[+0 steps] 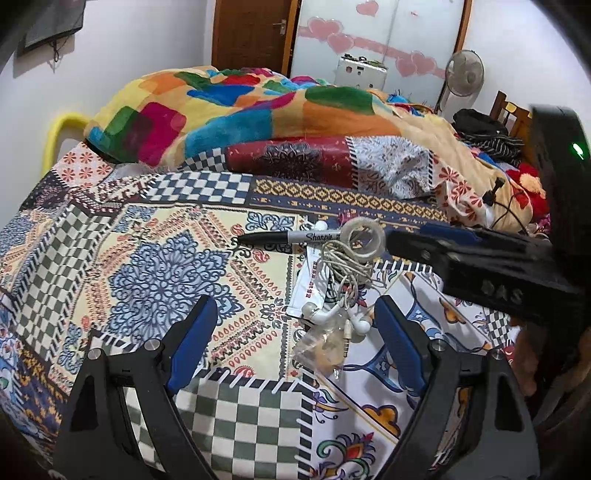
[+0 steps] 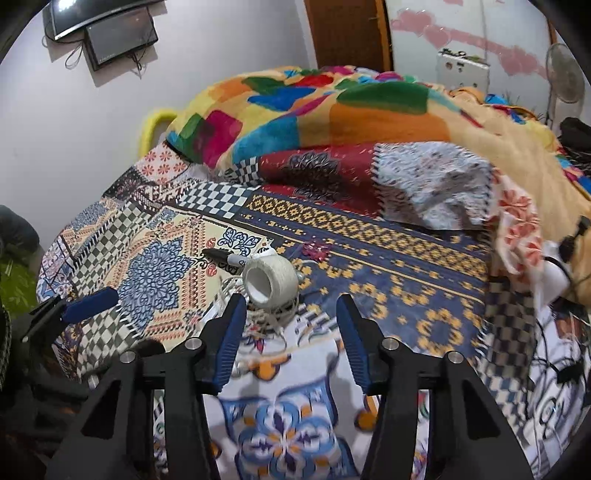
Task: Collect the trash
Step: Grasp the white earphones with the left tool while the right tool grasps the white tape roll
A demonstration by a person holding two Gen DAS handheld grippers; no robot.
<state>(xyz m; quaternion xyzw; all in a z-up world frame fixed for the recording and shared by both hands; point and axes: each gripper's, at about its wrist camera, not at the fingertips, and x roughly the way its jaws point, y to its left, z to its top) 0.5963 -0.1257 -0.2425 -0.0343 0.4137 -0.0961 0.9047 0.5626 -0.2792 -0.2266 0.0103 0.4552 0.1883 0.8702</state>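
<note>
A small pile lies on the patterned bedsheet (image 1: 155, 236): a black Sharpie marker (image 1: 291, 238), a spool of off-white twine (image 1: 364, 236) with loose string, white earphones (image 1: 343, 314), a white wrapper (image 1: 310, 284) and a crumpled clear plastic wrapper (image 1: 321, 350). My left gripper (image 1: 295, 314) is open, low over the bed, with the earphones and clear wrapper between its fingers. My right gripper (image 2: 291, 310) is open, just short of the twine spool (image 2: 271, 282); the marker (image 2: 225, 257) lies behind it. The right gripper also shows in the left wrist view (image 1: 410, 242), beside the spool.
A bunched multicoloured blanket (image 1: 229, 107) and folded quilt (image 2: 424, 181) lie across the bed behind the pile. Black cables (image 1: 506, 206) and clothes lie at the right. A fan (image 1: 463, 74), door and wall screen (image 2: 118, 33) stand behind the bed.
</note>
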